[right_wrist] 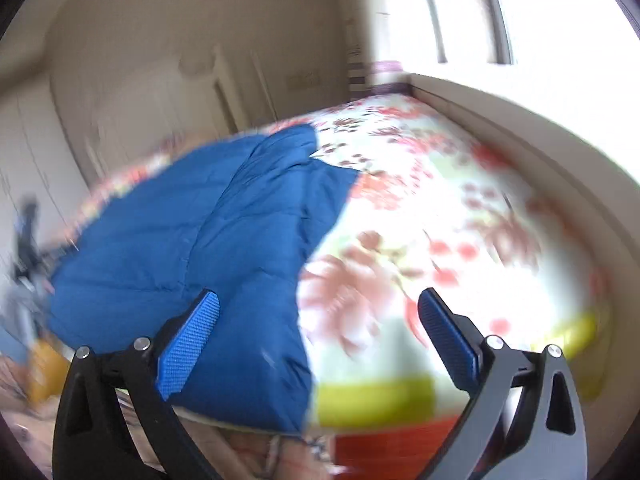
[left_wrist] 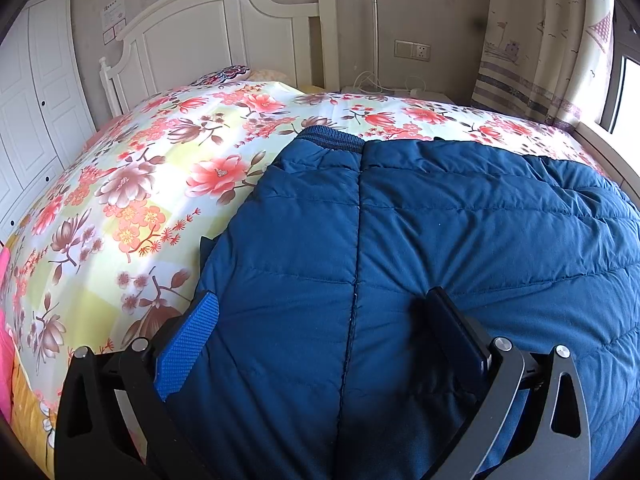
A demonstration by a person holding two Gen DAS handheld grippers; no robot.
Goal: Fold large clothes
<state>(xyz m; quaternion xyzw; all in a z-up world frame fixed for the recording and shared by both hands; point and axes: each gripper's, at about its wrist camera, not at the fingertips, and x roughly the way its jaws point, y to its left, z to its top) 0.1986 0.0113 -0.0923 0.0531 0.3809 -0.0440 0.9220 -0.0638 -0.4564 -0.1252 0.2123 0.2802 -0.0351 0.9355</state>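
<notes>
On the bed, the blue quilted jacket [left_wrist: 420, 248] lies spread flat over the floral bedspread [left_wrist: 140, 184], its ribbed collar [left_wrist: 332, 136] pointing toward the white headboard [left_wrist: 224, 36]. Your left gripper [left_wrist: 324, 316] sits low over the jacket's near end with its fingers spread wide on either side of the centre seam, pinching nothing. Your right gripper [right_wrist: 320, 312] hangs above the foot of the bed, fingers also spread wide and empty; its view is blurred, with the jacket's near corner [right_wrist: 256, 360] under its left finger [right_wrist: 188, 348] and bare bedspread beyond.
</notes>
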